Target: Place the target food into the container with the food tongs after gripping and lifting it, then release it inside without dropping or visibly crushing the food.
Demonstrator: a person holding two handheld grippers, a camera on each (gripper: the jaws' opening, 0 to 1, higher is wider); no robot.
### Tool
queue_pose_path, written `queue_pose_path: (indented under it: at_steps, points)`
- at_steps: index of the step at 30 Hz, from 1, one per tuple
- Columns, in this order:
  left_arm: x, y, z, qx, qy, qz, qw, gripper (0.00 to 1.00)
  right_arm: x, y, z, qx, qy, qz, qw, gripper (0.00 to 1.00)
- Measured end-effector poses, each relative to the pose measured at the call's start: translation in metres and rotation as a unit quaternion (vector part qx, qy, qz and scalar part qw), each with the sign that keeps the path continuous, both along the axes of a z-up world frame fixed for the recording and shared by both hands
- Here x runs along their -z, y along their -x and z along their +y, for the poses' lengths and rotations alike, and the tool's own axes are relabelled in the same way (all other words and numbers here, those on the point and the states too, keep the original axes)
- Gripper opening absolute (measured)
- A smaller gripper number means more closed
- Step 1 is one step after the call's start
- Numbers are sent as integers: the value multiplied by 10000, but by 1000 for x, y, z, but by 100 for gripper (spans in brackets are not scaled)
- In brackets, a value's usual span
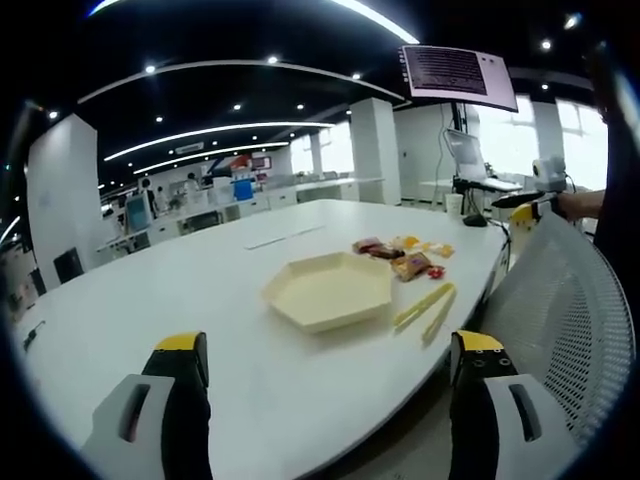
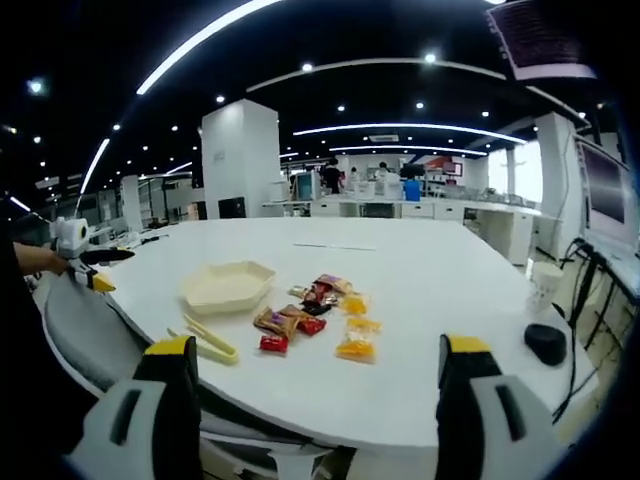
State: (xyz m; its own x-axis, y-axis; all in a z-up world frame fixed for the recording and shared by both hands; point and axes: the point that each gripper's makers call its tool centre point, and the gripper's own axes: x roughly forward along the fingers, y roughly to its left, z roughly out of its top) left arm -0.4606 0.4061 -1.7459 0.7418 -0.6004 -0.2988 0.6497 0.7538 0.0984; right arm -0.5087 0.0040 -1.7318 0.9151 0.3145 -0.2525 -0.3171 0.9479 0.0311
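The left tongs (image 1: pixel 330 375) are hanging above the near edge of the white counter (image 1: pixel 200 290), jaws spread wide apart and holding nothing. The right tongs (image 2: pixel 315 375) are likewise standing open and empty over the counter's rim. A pale hexagonal container (image 1: pixel 330 290) is sitting on the counter, nothing lying in it. Just beside it, a pair of yellow food tongs (image 1: pixel 425 310) is lying flat on the counter. A cluster of wrapped snack packets (image 2: pixel 315 315) is resting near the container, apart from it; the wrappers are showing red, brown and orange, though the print is too small to read. A white mesh chair back (image 1: pixel 570 320) is standing against the counter edge. Off to the side, a black computer mouse (image 2: pixel 546 343) and what may be a paper cup (image 2: pixel 543 283) are sitting near the rim.
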Motion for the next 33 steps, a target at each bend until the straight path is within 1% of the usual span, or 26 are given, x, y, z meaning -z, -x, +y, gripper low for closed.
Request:
queue_pose_path:
  at_steps: [6,8,13,15,18,20,21,22,23,24,25,26,27,28,29,30,31,32,33]
  points:
    - [2,1,-1,39,-8,58,10000,98,-3,2,7,-29,75,-16,10000,100]
    - [3,3,-2,68,-15,125,9999,97,-2,1,5,-21,66,-9,10000,100]
    - [4,4,-3,107,-34,137,9998,97,1,3,7,-56,73,42,9999,100]
    - [8,6,-4,149,-71,261,9995,97,2,4,6,-22,26,41,10000,100]
    - [11,8,-6,241,-123,369,9990,95,4,5,5,6,-6,60,10000,100]
    - [13,11,-11,403,-179,438,9981,93,4,5,5,7,-16,78,10000,100]
    - [14,15,-15,603,-195,459,9969,90,5,5,4,6,-25,91,10000,100]
    - [16,19,-18,724,-232,557,9956,89,5,4,2,13,-36,118,9999,100]
    - [16,19,-23,987,-558,384,9928,90,8,3,0,15,-19,186,9998,100]
    - [15,18,-28,1274,-1001,67,9868,92,10,3,-3,17,42,221,9997,100]
    - [16,19,-32,1432,-1183,-2,9826,92,10,3,-5,32,75,220,9997,100]
    - [16,17,-39,1510,-1240,-59,9807,90,10,3,-6,43,85,228,9997,100]
    - [17,16,-41,1497,-1184,-4,9816,87,9,3,-7,48,81,225,9997,100]
    - [20,14,-47,1552,-1014,209,9824,84,8,4,-8,64,65,207,9997,100]
    - [19,11,-52,1622,-908,268,9822,81,7,4,-8,73,49,207,9997,100]
    - [19,8,-54,1704,-894,264,9810,76,8,5,-9,79,48,208,9997,100]
    - [17,6,-59,1866,-862,229,9784,72,7,5,-9,89,61,195,9998,100]
    - [16,5,-61,1914,-831,232,9777,68,7,5,-9,92,55,191,9998,100]
    - [14,3,-71,2066,-639,269,9760,64,6,5,-9,98,43,193,9998,100]
